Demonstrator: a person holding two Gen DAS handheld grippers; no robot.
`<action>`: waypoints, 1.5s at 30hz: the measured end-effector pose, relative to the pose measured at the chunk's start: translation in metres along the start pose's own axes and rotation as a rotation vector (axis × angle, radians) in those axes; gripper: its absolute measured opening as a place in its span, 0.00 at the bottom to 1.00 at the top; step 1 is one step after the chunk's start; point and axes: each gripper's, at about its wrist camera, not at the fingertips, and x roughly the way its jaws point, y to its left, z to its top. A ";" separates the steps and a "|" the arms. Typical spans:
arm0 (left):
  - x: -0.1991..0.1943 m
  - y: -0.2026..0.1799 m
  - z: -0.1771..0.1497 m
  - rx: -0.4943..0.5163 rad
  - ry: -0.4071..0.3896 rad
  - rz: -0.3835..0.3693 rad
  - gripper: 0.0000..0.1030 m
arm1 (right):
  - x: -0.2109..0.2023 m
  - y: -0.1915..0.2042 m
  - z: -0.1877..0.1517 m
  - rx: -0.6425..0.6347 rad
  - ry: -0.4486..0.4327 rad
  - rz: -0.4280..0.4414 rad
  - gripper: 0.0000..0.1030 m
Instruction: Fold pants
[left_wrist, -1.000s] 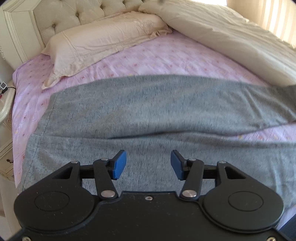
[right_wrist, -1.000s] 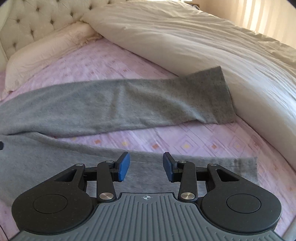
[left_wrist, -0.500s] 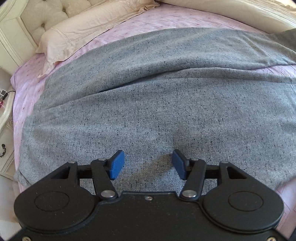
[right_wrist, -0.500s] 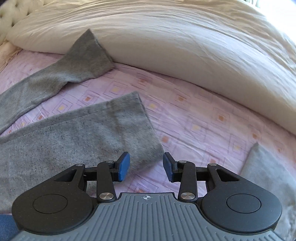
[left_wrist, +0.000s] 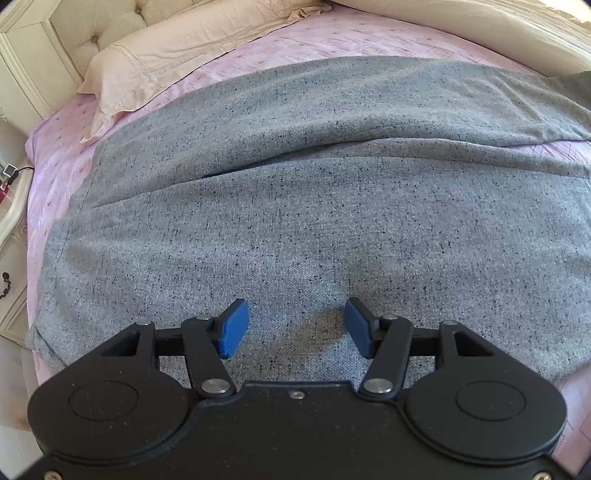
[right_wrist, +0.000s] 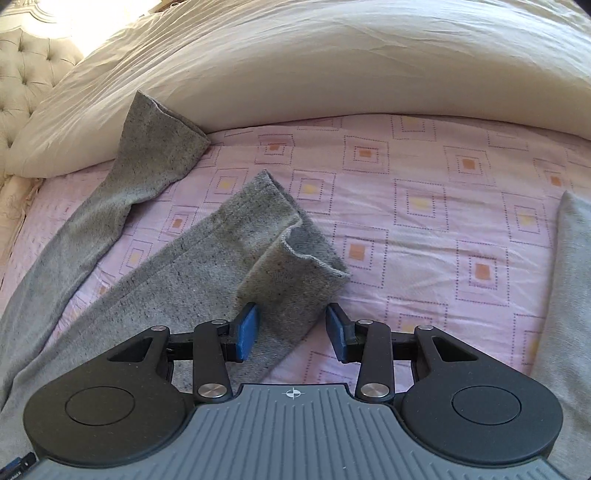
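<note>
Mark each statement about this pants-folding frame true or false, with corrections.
1. The left tool is open above the pants. True.
2. The right tool is shut on the near cuff. False: its jaws are open, the cuff between them.
3. The far cuff lies against the duvet. True.
4. The sheet is plain white. False: pink with square patterns.
5. A pillow lies beyond the pants. True.
</note>
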 end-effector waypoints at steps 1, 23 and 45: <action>0.000 0.001 0.000 -0.003 0.001 -0.001 0.61 | -0.001 0.003 -0.001 0.000 -0.017 0.005 0.24; -0.014 0.036 -0.035 0.079 0.071 -0.096 0.65 | -0.056 0.035 -0.006 -0.170 -0.137 -0.221 0.21; 0.009 0.041 0.034 -0.068 0.003 -0.101 0.59 | -0.001 0.188 0.047 -0.655 -0.074 0.131 0.21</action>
